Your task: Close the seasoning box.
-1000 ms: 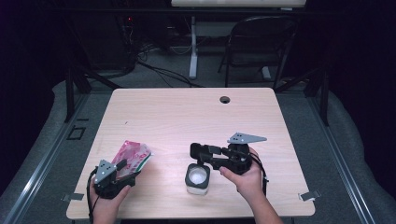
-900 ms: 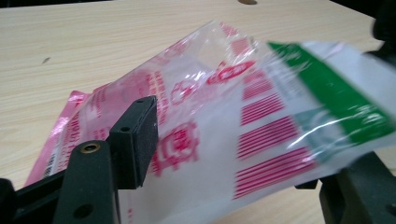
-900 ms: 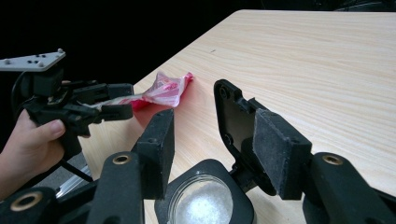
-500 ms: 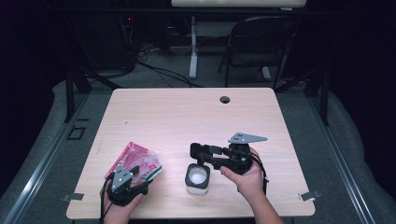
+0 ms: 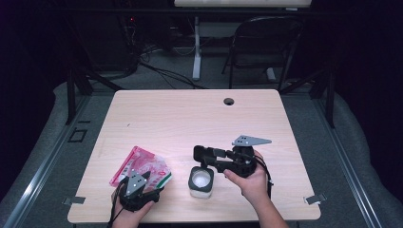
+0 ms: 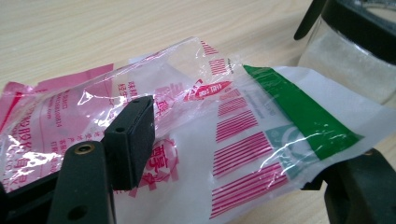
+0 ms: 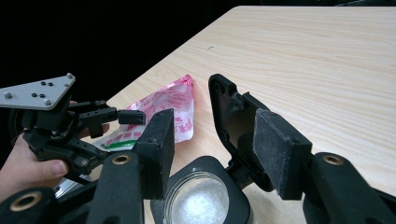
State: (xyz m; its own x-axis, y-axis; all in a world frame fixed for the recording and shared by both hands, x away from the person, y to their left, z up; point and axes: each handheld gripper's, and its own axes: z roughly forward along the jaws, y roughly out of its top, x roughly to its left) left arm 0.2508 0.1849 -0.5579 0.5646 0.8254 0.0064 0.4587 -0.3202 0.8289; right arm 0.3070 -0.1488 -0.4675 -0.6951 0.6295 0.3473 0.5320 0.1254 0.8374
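Overall layout: seen from the high view, a wooden table (image 5: 190, 114) bears all the items near its edge at 6 o'clock.

Left gripper (image 5: 142, 183): held in the person's left hand (image 5: 130, 211) at about 7 o'clock on the table; its two black jaws stand apart, one on each side of the packet in the left gripper view (image 6: 224, 154). Whether the jaws touch the film cannot be told.

Plastic packet (image 5: 140, 166): a flat clear-and-pink printed bag with red bars and a green stripe (image 6: 299, 105), lying on the table, reaching from the left gripper toward 11 o'clock; its green-striped corner points toward the jar.

Jar (image 5: 200, 181): a small clear container with a black rim and white granules inside, standing just beside the packet at its 3 o'clock side.

Hinged lid (image 7: 231, 119): black, flipped up behind the jar's mouth, seen from the right gripper view.

Right gripper (image 5: 209, 159): held in the right hand (image 5: 249, 178), jaws spread wide (image 7: 212, 144); the jar's mouth sits between and below them, and the raised lid lies against the inner face of one jaw.

Grey three-cornered plate (image 5: 250, 140): atop the right gripper.
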